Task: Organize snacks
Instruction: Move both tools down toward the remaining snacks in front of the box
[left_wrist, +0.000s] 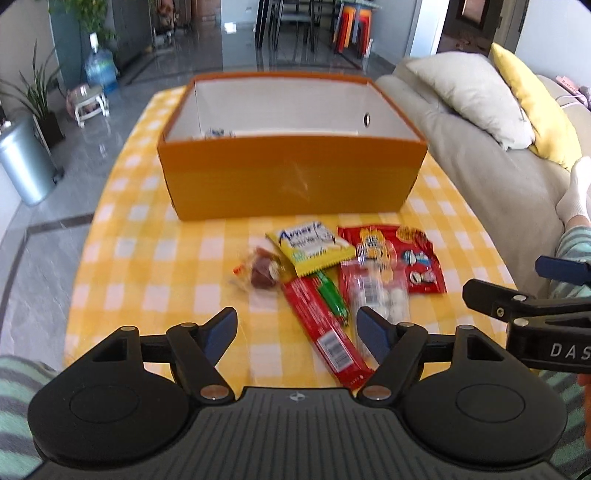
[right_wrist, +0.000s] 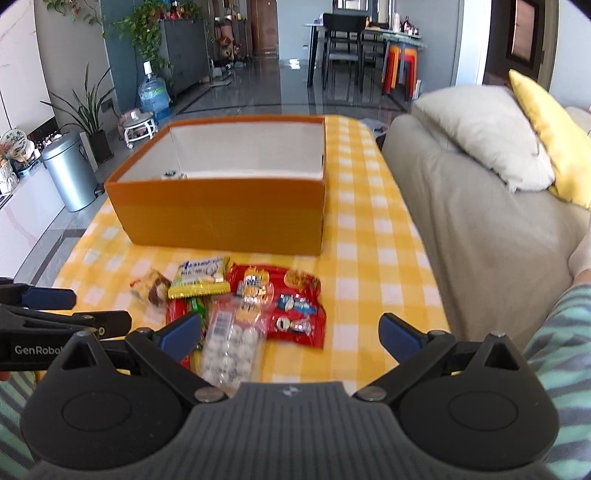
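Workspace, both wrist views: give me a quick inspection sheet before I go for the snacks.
Surface: table under a yellow checked cloth.
Job's things: open orange box, one small item showing inside; in front of it a yellow packet, red bag, long red stick pack, green stick, clear pack of white balls, clear-wrapped brown snack, overlapping.
Clutter: nothing seen.
Grippers: left gripper open over the stick pack; right gripper open over the cloth; both empty.
Cables: nothing seen.
Surroundings: sofa with cushions, metal bin, water bottle, plants, dining chairs.
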